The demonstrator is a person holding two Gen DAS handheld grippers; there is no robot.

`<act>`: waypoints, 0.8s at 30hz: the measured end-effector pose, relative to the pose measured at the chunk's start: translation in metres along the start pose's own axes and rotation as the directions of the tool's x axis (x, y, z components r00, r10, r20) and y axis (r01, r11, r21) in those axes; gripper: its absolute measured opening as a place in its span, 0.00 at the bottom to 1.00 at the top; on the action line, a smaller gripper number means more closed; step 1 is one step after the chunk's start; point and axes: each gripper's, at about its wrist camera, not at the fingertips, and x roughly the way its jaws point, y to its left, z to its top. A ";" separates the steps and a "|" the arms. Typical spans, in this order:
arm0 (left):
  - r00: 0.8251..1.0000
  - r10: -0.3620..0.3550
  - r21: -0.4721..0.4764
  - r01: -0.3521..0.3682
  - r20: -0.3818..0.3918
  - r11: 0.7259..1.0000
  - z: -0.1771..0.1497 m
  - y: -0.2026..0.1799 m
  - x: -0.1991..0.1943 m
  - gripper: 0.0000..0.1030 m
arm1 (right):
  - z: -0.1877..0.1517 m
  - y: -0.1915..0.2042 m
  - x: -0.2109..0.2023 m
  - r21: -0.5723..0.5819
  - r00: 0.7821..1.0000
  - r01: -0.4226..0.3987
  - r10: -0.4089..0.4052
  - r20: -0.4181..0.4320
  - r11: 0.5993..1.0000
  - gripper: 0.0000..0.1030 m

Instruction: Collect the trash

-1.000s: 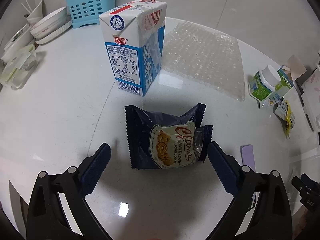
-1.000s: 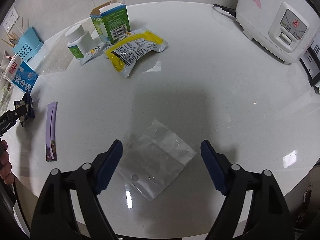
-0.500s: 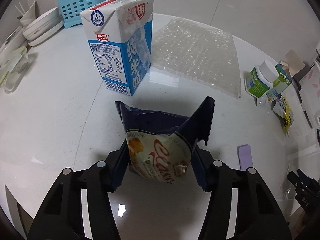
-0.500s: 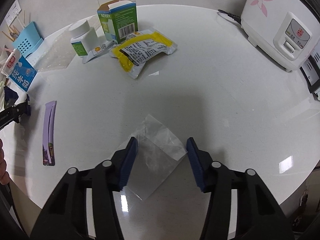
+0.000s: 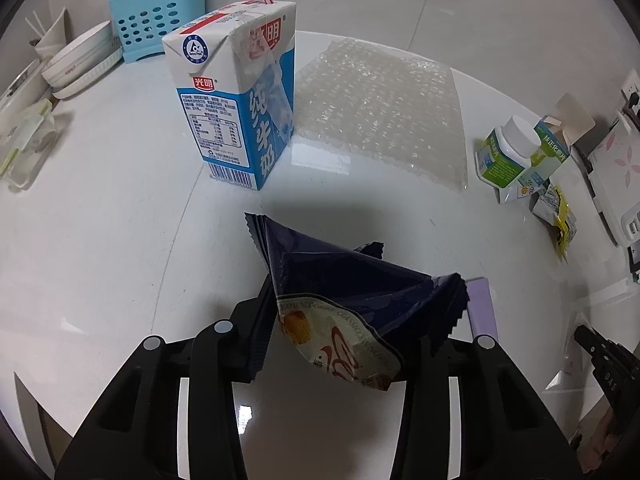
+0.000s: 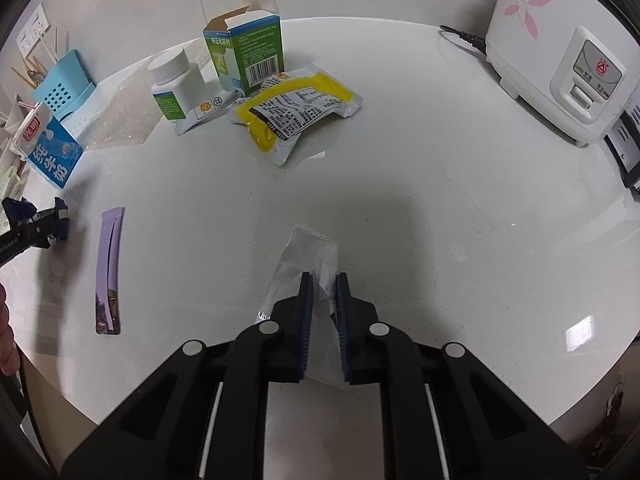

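Observation:
A dark blue cookie wrapper (image 5: 360, 276) is crumpled between the fingers of my left gripper (image 5: 352, 312), whose jaws are closing and press on both its sides above the white table (image 5: 100, 240). In the right wrist view a clear plastic bag (image 6: 308, 248) is bunched up between the blue pads of my right gripper (image 6: 324, 284), which is shut on it. The bag's tip still lies on the table. My left gripper's tip (image 6: 48, 224) shows at the far left of that view.
A milk carton (image 5: 236, 100) with a straw and a bubble-wrap sheet (image 5: 384, 108) lie beyond the wrapper. A purple strip (image 6: 109, 268), a yellow packet (image 6: 296, 108), a white bottle (image 6: 176, 80) and an open green box (image 6: 248, 56) sit mid-table. A rice cooker (image 6: 560, 52) stands at the right.
Both grippers went from wide open to closed. The left squeezed the flat cookie wrapper into a raised crumple; the right pinched the flat clear bag into a bunch.

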 end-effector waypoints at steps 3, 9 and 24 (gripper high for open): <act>1.000 -0.001 -0.002 0.001 -0.001 1.000 -0.003 0.002 -0.004 0.39 | 0.000 -0.002 -0.004 0.004 1.000 -0.009 0.009 0.007 1.000 0.10; 1.000 -0.011 0.002 0.011 0.002 1.000 -0.009 0.003 -0.013 0.39 | -0.001 0.000 -0.015 -0.014 0.999 -0.042 0.042 0.026 0.999 0.09; 0.999 -0.042 0.050 0.041 0.025 0.998 -0.046 0.004 -0.056 0.39 | -0.022 0.015 -0.048 -0.017 0.996 -0.075 0.076 0.055 0.997 0.09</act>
